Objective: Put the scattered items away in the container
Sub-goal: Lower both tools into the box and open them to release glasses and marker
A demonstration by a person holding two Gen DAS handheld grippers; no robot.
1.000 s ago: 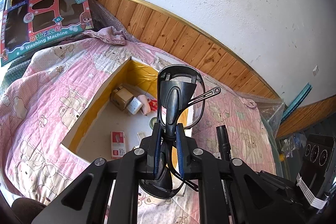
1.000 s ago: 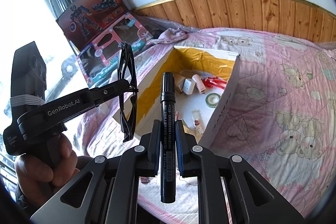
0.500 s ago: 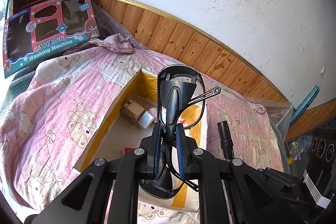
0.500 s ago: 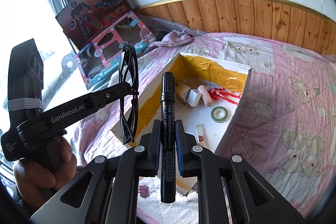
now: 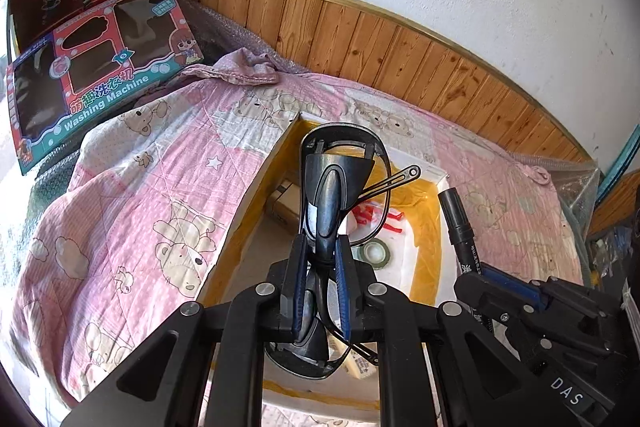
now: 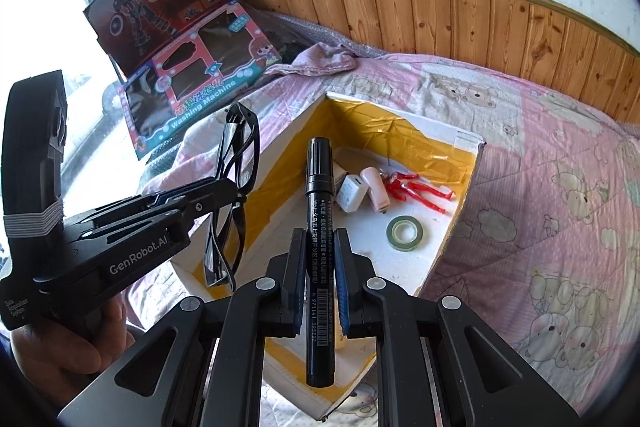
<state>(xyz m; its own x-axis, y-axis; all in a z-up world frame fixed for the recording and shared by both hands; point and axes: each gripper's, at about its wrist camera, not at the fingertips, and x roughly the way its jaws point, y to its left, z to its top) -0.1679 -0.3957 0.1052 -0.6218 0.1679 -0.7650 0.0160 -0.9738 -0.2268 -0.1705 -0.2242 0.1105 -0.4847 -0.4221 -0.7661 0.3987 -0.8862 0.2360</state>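
My left gripper [image 5: 320, 247] is shut on folded black glasses [image 5: 340, 167], held above the open white box [image 5: 256, 195] lined with yellow tape. In the right wrist view the same glasses [image 6: 236, 187] hang from the left gripper [image 6: 236, 193] over the box's left wall [image 6: 280, 147]. My right gripper [image 6: 318, 239] is shut on a black marker [image 6: 319, 187], upright above the box's near half. The marker [image 5: 456, 219] also shows at the right of the left wrist view. Inside the box lie a tape roll [image 6: 405, 232], a red figure [image 6: 416, 187] and white chargers [image 6: 352, 193].
The box sits sunk in a pink bear-print quilt [image 6: 560, 195]. Toy boxes [image 5: 100, 67] lean against the wall at the far left. Wood panelling [image 5: 400, 51] runs behind the bed. A hand [image 6: 60, 339] holds the left gripper's handle.
Both grippers have moved forward and closer over the box, which now fills more of each view. Both grips are unchanged.
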